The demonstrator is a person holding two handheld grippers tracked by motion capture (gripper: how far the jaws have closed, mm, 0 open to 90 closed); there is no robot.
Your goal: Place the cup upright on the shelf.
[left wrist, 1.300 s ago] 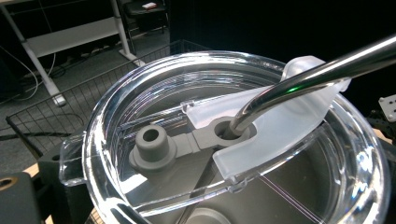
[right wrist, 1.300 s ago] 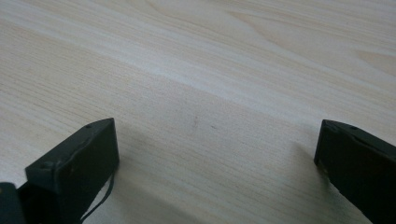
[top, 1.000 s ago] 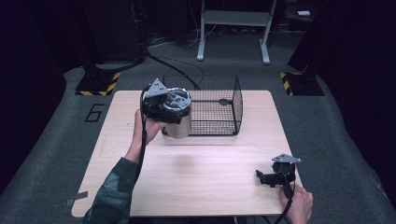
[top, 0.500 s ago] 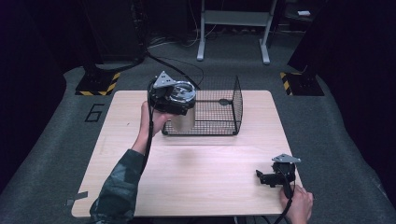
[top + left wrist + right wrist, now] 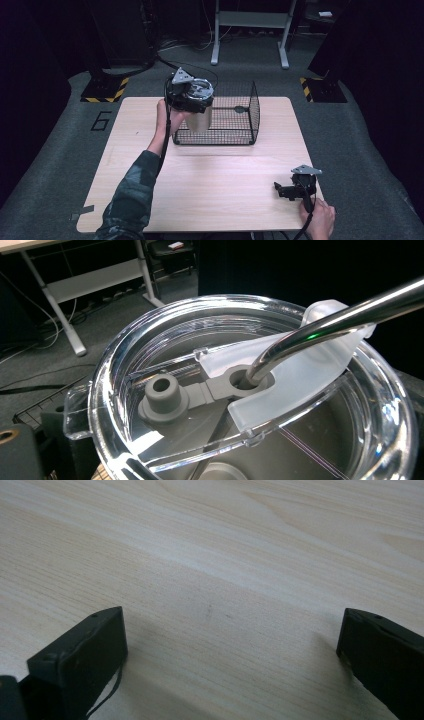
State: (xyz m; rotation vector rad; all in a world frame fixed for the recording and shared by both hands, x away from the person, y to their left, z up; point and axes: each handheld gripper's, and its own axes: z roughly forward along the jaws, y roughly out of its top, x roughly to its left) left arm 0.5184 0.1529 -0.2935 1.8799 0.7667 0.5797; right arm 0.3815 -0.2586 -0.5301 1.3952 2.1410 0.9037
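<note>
Currently left gripper (image 5: pixel 187 95) clamping cup (image 5: pixel 199 116) at basket's (image 5: pixel 252 112) left wall, straw (image 5: pixel 345 315) through lid (image 5: pixel 165 347). Right gripper (image 5: pixel 295 189) wide open, empty, resting on table (image 5: pixel 225 185). Lower upright, clearing wire rim.

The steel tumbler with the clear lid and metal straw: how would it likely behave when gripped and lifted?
The tumbler has a smooth metal wall, so it may slip in a loose grip. Its clear lid is hard plastic, likely rigid. The metal straw leans out through the lid's hole and could shift or rattle if tilted. The tall shape makes tipping plausible when it's set down.
</note>
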